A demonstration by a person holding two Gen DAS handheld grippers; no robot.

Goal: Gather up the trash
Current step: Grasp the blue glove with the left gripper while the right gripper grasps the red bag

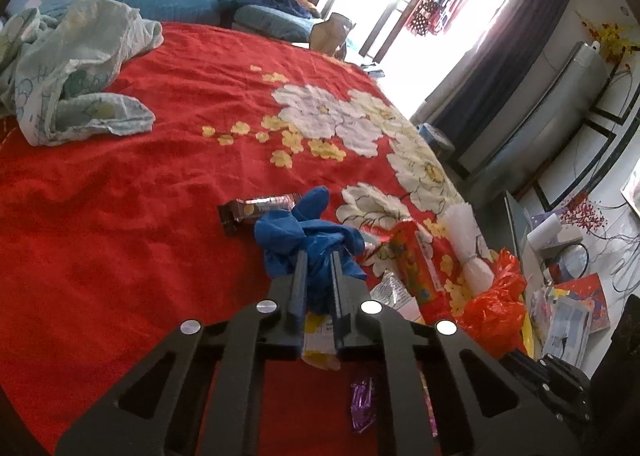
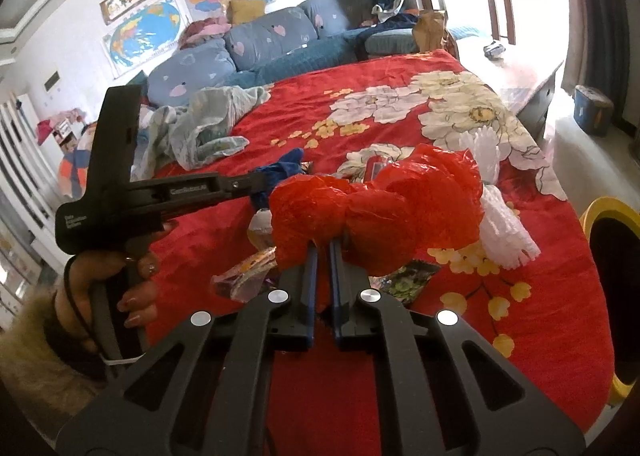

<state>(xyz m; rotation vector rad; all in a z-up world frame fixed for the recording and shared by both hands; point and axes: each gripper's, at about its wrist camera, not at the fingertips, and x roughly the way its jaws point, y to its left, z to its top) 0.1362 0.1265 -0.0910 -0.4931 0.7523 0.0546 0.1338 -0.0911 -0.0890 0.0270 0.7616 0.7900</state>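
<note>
My left gripper (image 1: 319, 256) is shut on a crumpled blue glove (image 1: 308, 234) and holds it over the red floral bedspread (image 1: 140, 175). My right gripper (image 2: 323, 244) is shut on a red plastic bag (image 2: 376, 203), held above the bed. The left gripper (image 2: 256, 179) with the blue glove (image 2: 280, 171) also shows in the right wrist view. Loose trash lies on the bed: a brown snack wrapper (image 1: 256, 207), a red printed packet (image 1: 414, 268), a purple wrapper (image 1: 362, 408), white foam netting (image 2: 500, 223), a dark wrapper (image 2: 408, 280). The red bag shows at the right in the left wrist view (image 1: 496, 296).
A crumpled pale green blanket (image 1: 72, 71) lies at the bed's far left. Blue pillows (image 2: 268, 35) line the head. A yellow-rimmed bin (image 2: 616, 232) stands beside the bed at the right. Cluttered boxes and papers (image 1: 572, 308) lie on the floor.
</note>
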